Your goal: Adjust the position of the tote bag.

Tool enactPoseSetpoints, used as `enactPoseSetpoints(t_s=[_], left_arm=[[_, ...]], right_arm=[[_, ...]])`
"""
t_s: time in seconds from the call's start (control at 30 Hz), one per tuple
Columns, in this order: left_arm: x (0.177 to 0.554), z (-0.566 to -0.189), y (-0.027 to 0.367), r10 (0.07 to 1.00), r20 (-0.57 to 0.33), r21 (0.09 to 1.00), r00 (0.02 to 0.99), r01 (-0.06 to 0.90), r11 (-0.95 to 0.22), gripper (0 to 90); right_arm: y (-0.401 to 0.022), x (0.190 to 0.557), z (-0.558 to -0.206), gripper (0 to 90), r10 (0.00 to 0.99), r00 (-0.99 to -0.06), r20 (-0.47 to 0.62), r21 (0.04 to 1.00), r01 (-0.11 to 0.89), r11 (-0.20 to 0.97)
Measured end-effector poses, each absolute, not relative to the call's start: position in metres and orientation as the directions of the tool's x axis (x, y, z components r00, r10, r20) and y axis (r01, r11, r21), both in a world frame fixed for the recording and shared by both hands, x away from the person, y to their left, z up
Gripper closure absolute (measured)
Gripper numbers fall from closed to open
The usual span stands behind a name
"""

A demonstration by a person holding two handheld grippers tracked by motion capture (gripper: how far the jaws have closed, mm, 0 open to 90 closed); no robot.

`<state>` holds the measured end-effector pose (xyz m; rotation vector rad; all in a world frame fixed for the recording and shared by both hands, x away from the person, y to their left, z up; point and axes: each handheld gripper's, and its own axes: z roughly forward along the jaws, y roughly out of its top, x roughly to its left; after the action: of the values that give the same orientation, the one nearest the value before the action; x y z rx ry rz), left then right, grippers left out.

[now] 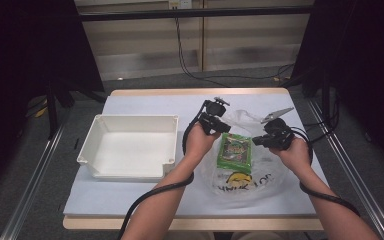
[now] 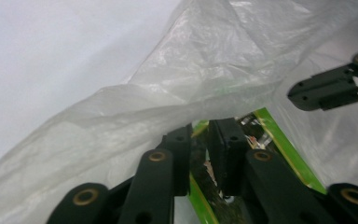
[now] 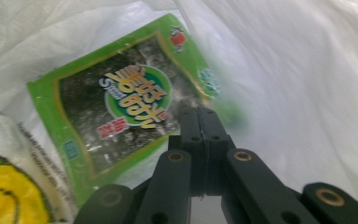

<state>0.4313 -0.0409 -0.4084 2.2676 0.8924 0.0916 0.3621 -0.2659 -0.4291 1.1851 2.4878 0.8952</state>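
A clear plastic bag with a yellow smiley print lies right of centre on the table. A green seaweed packet rests in it between my hands. My left gripper is at the packet's far left corner. In the left gripper view its jaws stand almost together, the bag's film drawn across their tips and the packet's green edge below. My right gripper is at the packet's far right corner. Its jaws are pressed together at the film's edge, over the packet.
A white square tray stands on the left half of the white-covered table, with nothing in it. Cables trail from both grippers toward the near edge. Dark stands flank the table at the back.
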Motion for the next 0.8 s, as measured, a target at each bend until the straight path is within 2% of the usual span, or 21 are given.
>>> enactPoseSetpoints(t_s=[0.13, 0.2, 0.5, 0.53, 0.8], left_arm=[[0.440, -0.416, -0.040, 0.662, -0.162, 0.607, 0.732, 0.603, -0.518, 89.1], [0.443, -0.421, -0.040, 0.676, -0.130, 0.591, 0.725, 0.604, -0.534, 89.2], [0.455, -0.444, -0.035, 0.738, -0.152, 0.564, 0.658, 0.670, -0.482, 90.0], [0.457, -0.446, -0.034, 0.731, -0.131, 0.553, 0.669, 0.662, -0.506, 90.0], [0.461, -0.460, -0.035, 0.757, -0.134, 0.529, 0.640, 0.692, -0.491, 90.0]], right_arm=[[-0.273, 0.365, -0.435, 90.0, 0.785, -0.617, 0.048, 0.612, 0.639, 0.465], [-0.276, 0.368, -0.439, 90.0, 0.792, -0.610, 0.032, 0.606, 0.642, 0.470], [-0.287, 0.379, -0.454, 90.0, 0.831, -0.556, 0.034, 0.557, 0.701, 0.446], [-0.288, 0.381, -0.455, 90.0, 0.834, -0.550, 0.033, 0.558, 0.703, 0.442], [-0.295, 0.390, -0.465, 90.0, 0.849, -0.528, 0.041, 0.542, 0.725, 0.425]])
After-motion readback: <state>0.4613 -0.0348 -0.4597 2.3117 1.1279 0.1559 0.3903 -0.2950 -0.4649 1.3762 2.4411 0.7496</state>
